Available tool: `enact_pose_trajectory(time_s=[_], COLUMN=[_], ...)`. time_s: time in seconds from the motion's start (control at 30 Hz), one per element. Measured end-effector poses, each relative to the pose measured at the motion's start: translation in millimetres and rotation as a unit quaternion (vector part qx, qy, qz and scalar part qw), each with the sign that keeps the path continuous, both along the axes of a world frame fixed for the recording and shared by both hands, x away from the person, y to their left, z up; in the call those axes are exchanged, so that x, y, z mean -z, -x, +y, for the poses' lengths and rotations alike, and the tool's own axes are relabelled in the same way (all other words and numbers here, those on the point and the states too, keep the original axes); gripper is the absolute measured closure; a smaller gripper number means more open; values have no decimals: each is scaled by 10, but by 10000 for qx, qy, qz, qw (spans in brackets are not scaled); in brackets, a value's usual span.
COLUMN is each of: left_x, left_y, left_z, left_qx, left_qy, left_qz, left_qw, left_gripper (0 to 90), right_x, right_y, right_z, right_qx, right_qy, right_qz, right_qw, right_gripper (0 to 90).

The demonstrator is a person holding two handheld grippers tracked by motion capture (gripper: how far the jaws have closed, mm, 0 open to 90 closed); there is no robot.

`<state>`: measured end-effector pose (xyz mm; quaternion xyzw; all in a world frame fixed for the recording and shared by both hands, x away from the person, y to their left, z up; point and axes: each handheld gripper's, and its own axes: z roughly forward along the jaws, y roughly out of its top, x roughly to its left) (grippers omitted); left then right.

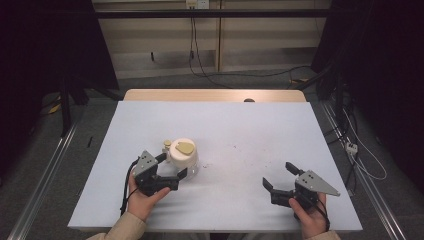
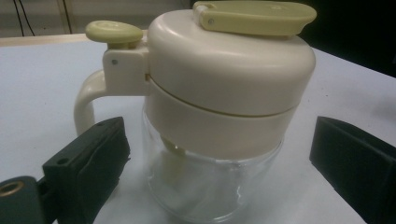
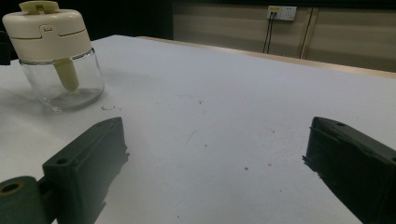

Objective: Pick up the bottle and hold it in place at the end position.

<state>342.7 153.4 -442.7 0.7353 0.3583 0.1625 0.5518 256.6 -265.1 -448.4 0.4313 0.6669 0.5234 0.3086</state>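
Jar: glass dispenser jar with clear body, cream lid and side handle; stands upright on the table, at about 8 o'clock from the table's middle in the high view.
Lid detail: pale yellow-green flap lies flat on top; a round button of the same colour sits above the handle, at 10 o'clock from the body in the left gripper view.
Inside: a cream tube hangs from the lid into the glass; no contents that I can make out.
Left gripper: left gripper is at 7 o'clock of the jar, jaws wide apart, one on each side of the glass body. In the left gripper view a gap shows between each jaw and the glass; nothing is gripped.
Right gripper: right gripper is low over the table at about 4 o'clock from its middle, well apart from the jar, jaws spread wide with bare tabletop between them. Holds nothing.
Hands: left hand and right hand each grasp their gripper from the near edge.
Surface: pale cover with a few small dark specks near the middle.
Jar from right gripper view: at 10 o'clock, far off.
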Motion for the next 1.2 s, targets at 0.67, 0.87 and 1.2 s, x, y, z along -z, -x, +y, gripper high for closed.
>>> enact_pose_trajectory(time_s=[0.67, 0.87, 1.2], left_x=[58, 76, 94], left_y=[-104, -130, -177], left_z=[-273, -322, -394], left_qx=[-417, -514, -624], left_qy=[-88, -100, -87], left_qz=[-103, -161, -220], left_qw=[9990, 9985, 9978], left_gripper=[29, 28, 26], right_x=[-7, -8, -10], right_y=[2, 3, 5], right_z=[-5, -4, -6], right_qx=[-32, -39, -33], right_qy=[18, 15, -2], right_qz=[-20, -25, -20], right_qw=[10000, 10000, 10000], right_gripper=[47, 47, 47])
